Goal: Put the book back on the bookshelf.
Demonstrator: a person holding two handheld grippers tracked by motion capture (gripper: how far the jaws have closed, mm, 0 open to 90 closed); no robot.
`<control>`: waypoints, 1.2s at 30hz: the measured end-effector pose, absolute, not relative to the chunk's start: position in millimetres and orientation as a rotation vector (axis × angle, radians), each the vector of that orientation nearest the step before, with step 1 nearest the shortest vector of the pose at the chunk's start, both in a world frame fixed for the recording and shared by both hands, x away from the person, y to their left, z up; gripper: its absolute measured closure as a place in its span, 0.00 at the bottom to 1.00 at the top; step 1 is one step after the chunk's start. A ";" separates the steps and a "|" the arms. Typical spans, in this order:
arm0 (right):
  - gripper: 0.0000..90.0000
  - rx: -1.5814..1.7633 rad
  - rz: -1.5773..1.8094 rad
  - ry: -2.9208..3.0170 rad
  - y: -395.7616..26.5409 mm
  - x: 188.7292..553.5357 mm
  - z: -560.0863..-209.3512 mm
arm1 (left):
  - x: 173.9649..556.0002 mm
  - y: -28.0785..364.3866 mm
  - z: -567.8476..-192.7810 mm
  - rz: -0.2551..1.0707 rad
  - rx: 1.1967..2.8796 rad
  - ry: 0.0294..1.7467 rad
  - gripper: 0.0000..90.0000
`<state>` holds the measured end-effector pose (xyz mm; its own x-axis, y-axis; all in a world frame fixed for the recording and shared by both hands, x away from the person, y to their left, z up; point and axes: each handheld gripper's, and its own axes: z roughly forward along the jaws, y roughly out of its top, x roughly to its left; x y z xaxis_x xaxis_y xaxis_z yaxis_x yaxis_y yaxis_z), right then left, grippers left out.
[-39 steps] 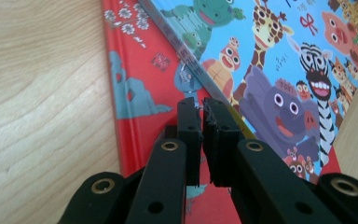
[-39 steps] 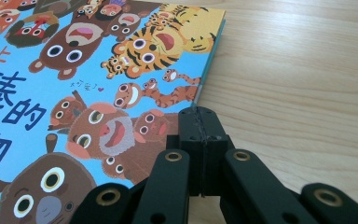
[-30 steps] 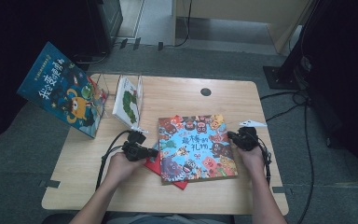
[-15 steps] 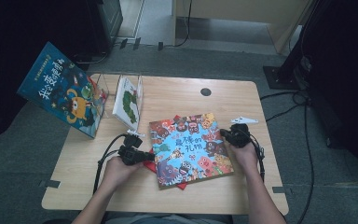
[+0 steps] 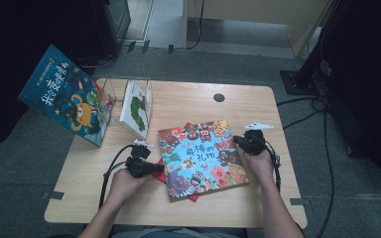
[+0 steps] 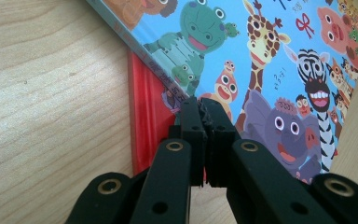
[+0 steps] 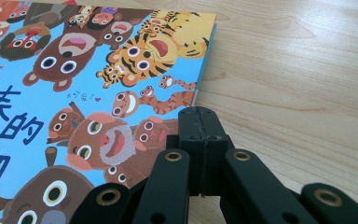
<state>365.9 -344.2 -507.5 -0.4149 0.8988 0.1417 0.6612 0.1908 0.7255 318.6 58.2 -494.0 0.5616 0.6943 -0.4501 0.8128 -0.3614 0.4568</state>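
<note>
While cover of book (image 5: 201, 152) reads 最棒的礼物, left tool (image 5: 155, 168) just clenched, nothing between; right tool (image 5: 238, 143) clenched empty; book swung counterclockwise on desk (image 5: 188, 210) since earlier.

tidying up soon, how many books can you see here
4. A blue animal book lies on the table between the grippers, a red book under it, a white book stands in the clear rack, and a blue book leans at the table's left edge. More may be hidden.

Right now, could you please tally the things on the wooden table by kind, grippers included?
Picture books: 4 (blue animal-cover book, red book under it, blue monster-cover book, white caterpillar book)
Clear acrylic book stand: 1
Black two-jaw grippers: 2 (left gripper, right gripper)
Total: 7
</note>
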 end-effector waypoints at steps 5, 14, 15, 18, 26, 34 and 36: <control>1.00 1.481 1.033 2.140 -340.2 367.9 -508.4 | 317.4 59.3 -494.5 -0.243 2.138 1.209 1.00; 1.00 1.462 1.033 2.137 -327.0 378.3 -508.8 | 310.0 64.8 -495.4 -0.267 2.121 1.224 0.99; 1.00 1.463 1.035 2.140 -326.5 379.4 -508.7 | 309.0 64.9 -495.6 -0.266 2.116 1.227 0.99; 1.00 1.462 1.043 2.157 -327.1 382.8 -508.1 | 307.3 64.6 -495.9 -0.259 2.105 1.236 0.99; 1.00 1.459 1.083 2.122 -336.0 375.9 -500.9 | 307.8 61.4 -495.2 -0.272 2.119 1.232 0.99; 1.00 1.475 1.096 2.073 -355.3 357.3 -496.1 | 304.9 33.5 -497.1 -0.335 2.160 1.135 0.98; 1.00 1.482 1.096 2.061 -361.1 352.0 -496.1 | 304.5 27.7 -497.4 -0.345 2.176 1.114 1.00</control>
<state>352.0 -361.1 -496.1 -0.3756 0.9168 0.1356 0.6251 0.1427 0.7674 304.5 27.7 -497.4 0.6025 0.6216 -0.5005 0.7957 -0.4193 0.4370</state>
